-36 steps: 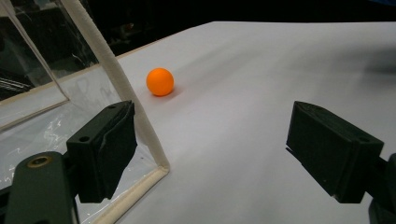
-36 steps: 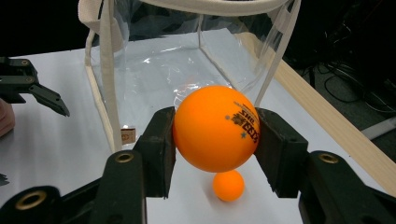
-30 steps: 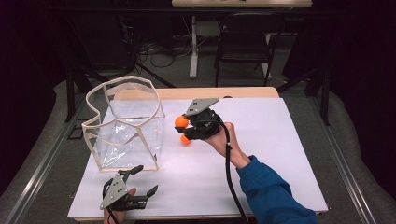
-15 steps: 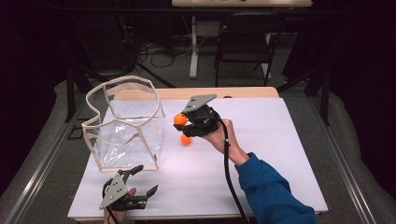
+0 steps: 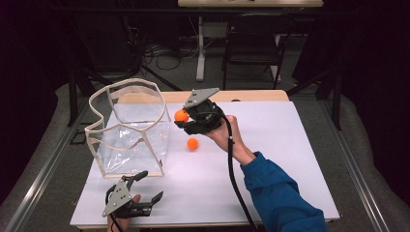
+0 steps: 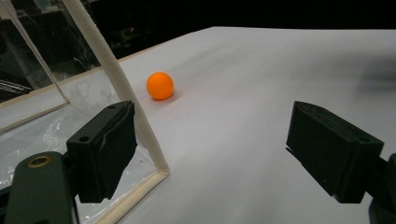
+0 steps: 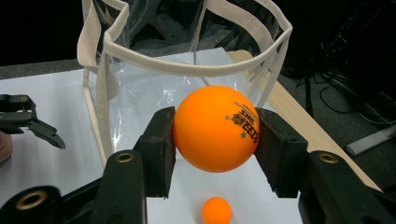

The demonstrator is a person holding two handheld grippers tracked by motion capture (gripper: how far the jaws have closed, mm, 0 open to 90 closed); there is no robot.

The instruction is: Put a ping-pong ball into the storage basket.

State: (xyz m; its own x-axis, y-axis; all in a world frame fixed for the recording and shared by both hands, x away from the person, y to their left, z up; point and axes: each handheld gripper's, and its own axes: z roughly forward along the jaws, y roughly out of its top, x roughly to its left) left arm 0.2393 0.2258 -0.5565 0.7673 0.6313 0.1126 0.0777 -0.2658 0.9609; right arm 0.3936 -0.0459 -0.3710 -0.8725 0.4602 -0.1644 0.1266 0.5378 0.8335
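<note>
My right gripper (image 5: 183,117) (image 7: 215,130) is shut on an orange ball (image 5: 181,115) (image 7: 215,128) and holds it in the air, just right of the clear bag's rim. The clear plastic bag (image 5: 129,130) (image 7: 187,56), trimmed with cream webbing, stands open on the white table (image 5: 270,159). A second orange ball (image 5: 192,143) (image 6: 159,86) (image 7: 216,211) lies on the table below the held one. My left gripper (image 5: 145,187) (image 6: 219,149) rests open near the table's front edge, beside the bag's front corner (image 6: 140,135), with nothing between its jaws.
A dark chair (image 5: 254,43) and a table leg (image 5: 199,48) stand beyond the far edge. Cables (image 5: 154,53) lie on the floor behind the bag. The right gripper's black cable (image 5: 237,183) trails along the blue sleeve (image 5: 280,198).
My right gripper has risen with the orange ball and moved a little toward the bag's rim. The left gripper has stayed where it was.
</note>
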